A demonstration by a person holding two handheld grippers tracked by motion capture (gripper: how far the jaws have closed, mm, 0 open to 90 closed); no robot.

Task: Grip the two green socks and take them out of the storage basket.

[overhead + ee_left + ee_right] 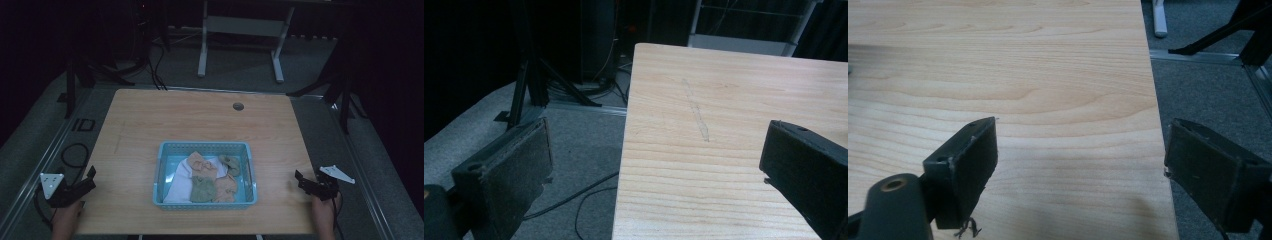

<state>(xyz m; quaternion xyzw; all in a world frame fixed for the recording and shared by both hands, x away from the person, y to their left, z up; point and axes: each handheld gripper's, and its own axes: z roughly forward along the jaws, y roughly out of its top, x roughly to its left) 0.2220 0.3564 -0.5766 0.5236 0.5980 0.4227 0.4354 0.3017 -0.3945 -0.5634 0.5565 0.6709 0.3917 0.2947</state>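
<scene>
A light blue plastic basket [206,146] sits on the wooden table [200,115], near its front middle. Inside lie a white cloth [179,176], a green cloth [202,190], and several peach and tan pieces [226,186]. My left gripper [89,176] hovers at the table's front left edge, open, with nothing between its jaws. In the left gripper view the left gripper [659,167] straddles the table's left edge. My right gripper [302,179] is at the front right edge, open and holding nothing. The right gripper [1080,165] spans the table's right edge in its own view.
A round cable hole [238,106] sits near the table's far edge. Dark tripod legs [340,90] and cables [75,155] lie on the grey floor to both sides. A white desk frame [240,30] stands behind the table.
</scene>
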